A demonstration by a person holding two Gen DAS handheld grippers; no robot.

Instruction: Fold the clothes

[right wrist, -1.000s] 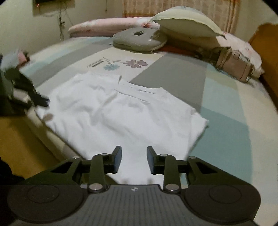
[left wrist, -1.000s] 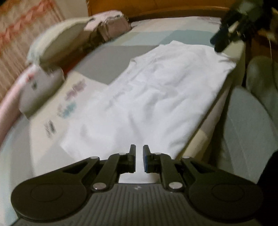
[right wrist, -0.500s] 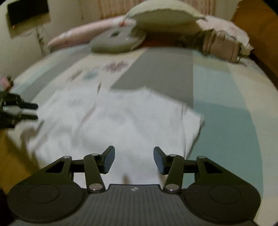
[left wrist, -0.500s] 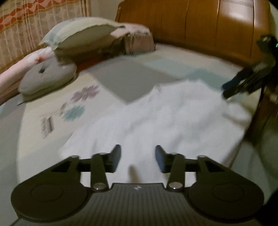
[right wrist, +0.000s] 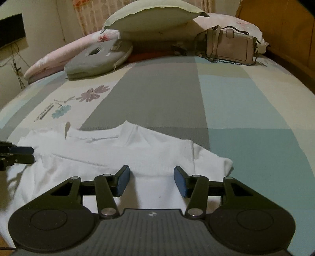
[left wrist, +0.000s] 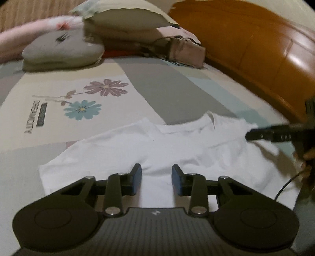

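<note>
A white T-shirt (left wrist: 167, 149) lies spread on the bed with its sides folded in and its collar toward the pillows. My left gripper (left wrist: 156, 179) hovers open over the shirt's near edge, nothing between its fingers. From the right, my right gripper (left wrist: 256, 135) reaches over the shirt's far corner in the left wrist view. In the right wrist view the same T-shirt (right wrist: 118, 157) fills the foreground, and my right gripper (right wrist: 151, 181) is open wide just above its near edge. At the left edge of that view my left gripper (right wrist: 23, 154) shows, close to the shirt's corner.
The bed (right wrist: 246, 118) has a patchwork cover in grey, teal and cream with printed flowers (left wrist: 92, 100). Pillows (right wrist: 153, 17), a grey ring cushion (right wrist: 98, 59) and a beige handbag (right wrist: 230, 46) sit at the far side. A wooden headboard (left wrist: 256, 49) runs along the right.
Both grippers have opened, the left from nearly shut. Both cameras swung round to face the pillows and came down closer to the shirt's near edge.
</note>
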